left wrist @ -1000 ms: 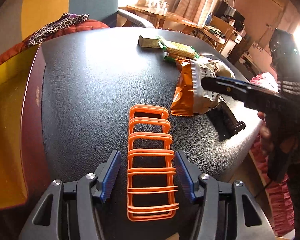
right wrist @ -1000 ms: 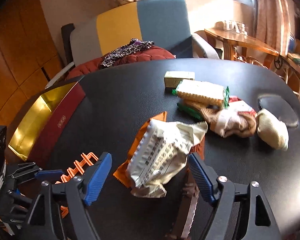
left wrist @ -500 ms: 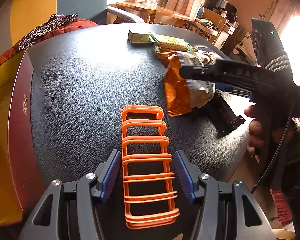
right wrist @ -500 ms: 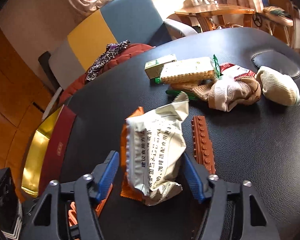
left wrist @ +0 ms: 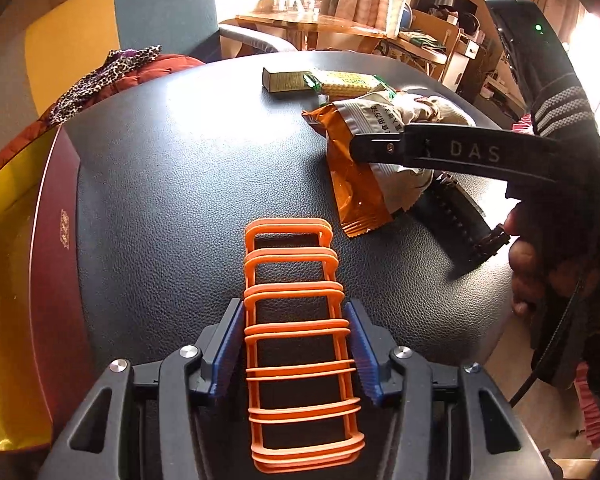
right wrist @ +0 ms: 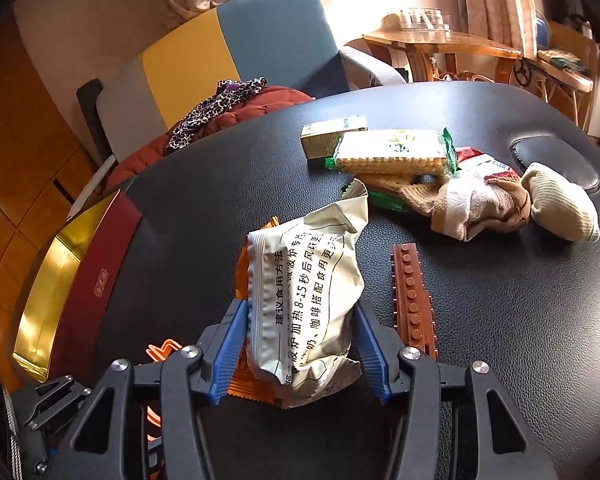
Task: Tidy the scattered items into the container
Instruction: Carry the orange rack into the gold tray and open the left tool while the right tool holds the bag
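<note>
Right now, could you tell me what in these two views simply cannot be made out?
- Container interior: left wrist view, cut off by the frame edge; glare hides its contents.
- Orange rack: right wrist view, only a corner shows behind the right hand-held gripper.
- Orange packet: right wrist view, mostly covered by the white snack bag.
- Brown brick strip: left wrist view, in shadow under that gripper.

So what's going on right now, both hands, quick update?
Left tool just closing around the orange rack. Right tool clamped on the white snack bag. Gold box waits at the table's edge. Brown brick strip lies beside the bag.
</note>
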